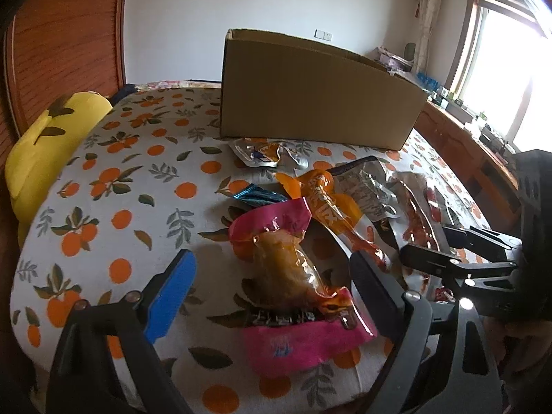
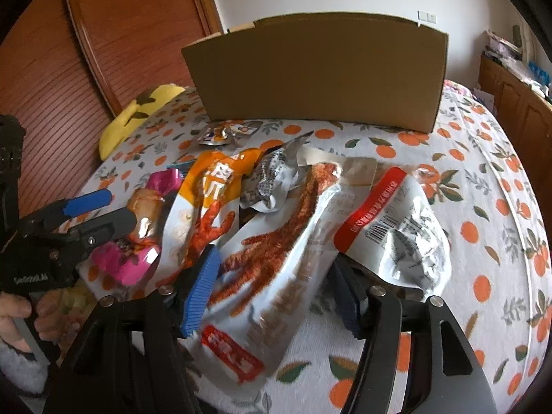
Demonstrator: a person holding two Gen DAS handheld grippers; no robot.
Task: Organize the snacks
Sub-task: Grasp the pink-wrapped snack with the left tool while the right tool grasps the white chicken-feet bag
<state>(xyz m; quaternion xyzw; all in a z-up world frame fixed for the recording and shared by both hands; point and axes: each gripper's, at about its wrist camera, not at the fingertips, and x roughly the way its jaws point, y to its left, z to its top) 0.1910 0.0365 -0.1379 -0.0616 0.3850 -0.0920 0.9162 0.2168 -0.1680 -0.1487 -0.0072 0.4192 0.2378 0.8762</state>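
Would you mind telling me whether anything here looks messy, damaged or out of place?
Nothing looks spilled or torn. The snack packets lie crumpled and overlapping in a loose heap on the orange-print cover, all outside the cardboard box.

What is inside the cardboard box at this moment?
Nothing can be confirmed. Both wrist views show only the outer walls of the cardboard box and a strip of its far inner wall near the rim; its floor and any contents are hidden. The snack packets seen lie outside, in front of it.
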